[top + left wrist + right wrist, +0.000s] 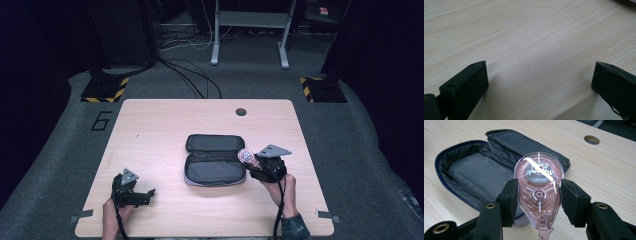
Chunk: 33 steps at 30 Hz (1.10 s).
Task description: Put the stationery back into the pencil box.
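A dark pencil case (215,159) lies unzipped and spread flat in the middle of the wooden table; the right gripper view looks into its grey lining (481,173). My right gripper (255,162) is shut on a clear pink correction tape dispenser (539,192), its pads pressing both sides. It holds the correction tape dispenser (246,156) above the case's right edge. My left gripper (147,194) rests near the table's front left, open, with bare wood between its jaws (539,82).
A round cable hole (241,111) sits near the table's far edge, also seen as a cable hole (591,139) in the right gripper view. Beyond the table are floor cables (192,75), a desk frame (250,30) and striped stand bases (105,90).
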{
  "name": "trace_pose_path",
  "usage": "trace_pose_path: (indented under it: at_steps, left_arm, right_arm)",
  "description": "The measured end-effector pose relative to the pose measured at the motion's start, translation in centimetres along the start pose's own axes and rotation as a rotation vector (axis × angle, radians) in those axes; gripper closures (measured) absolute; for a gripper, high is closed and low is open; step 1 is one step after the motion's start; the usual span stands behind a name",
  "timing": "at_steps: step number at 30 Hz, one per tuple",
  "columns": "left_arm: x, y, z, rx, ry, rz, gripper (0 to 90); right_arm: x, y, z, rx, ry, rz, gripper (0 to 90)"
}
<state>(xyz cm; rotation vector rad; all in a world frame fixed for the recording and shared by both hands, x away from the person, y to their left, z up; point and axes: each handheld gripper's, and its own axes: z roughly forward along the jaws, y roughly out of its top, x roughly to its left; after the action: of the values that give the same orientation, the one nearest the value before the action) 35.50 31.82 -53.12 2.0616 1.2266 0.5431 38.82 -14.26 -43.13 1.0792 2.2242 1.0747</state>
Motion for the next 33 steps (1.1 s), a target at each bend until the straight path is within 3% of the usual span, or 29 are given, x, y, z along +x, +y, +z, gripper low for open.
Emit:
trace_pose_path:
  at_steps: [19, 33]
  left_arm:
    - [0.0, 0.0, 0.0, 0.0, -0.001, -0.001, 0.8]
    - [0.0, 0.0, 0.0, 0.0, -0.001, -0.001, 0.8]
  right_arm:
    - [2.9, 2.1, 4.7, 0.05, 0.105, -0.056, 49.5]
    - [4.4, 1.5, 9.1, 0.16, 0.162, -0.054, 49.5]
